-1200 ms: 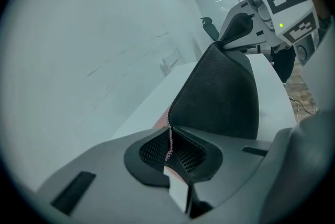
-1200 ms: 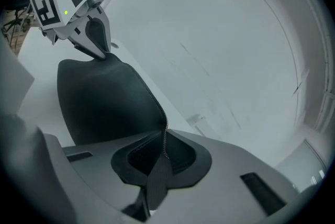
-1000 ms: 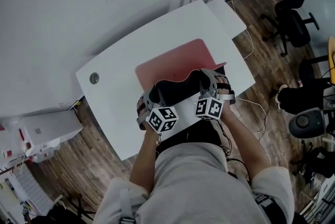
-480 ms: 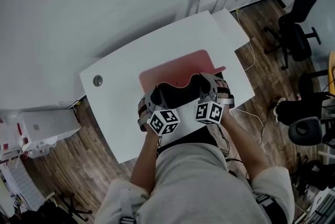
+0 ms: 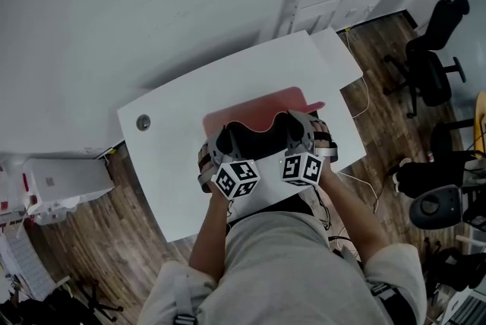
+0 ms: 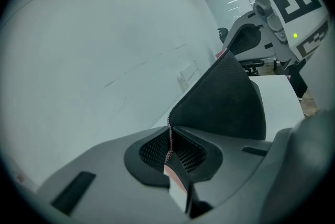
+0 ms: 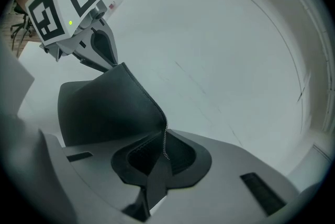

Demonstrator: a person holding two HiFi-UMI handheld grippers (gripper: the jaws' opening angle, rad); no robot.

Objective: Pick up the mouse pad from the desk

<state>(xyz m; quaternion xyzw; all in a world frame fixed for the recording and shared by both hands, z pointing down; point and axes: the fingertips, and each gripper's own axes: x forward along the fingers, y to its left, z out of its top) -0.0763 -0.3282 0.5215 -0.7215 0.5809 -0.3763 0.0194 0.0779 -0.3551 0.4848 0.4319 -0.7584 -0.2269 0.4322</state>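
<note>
**Both claws clamped on one pad edge**

At left: left claw (image 6: 170,157) pinched shut on stitched near edge of mouse pad (image 5: 262,105), black underside showing. Between claws: slack sag of that edge, raised off white counter (image 5: 175,134). At right: right claw (image 7: 161,160) likewise closed on same edge, about level with its mate. Beyond both: pink face sloping away, far edge seemingly down on counter. Long axis crosswise, claw to claw. Next, probably: lift evenly, both together, to clear far edge.
</note>
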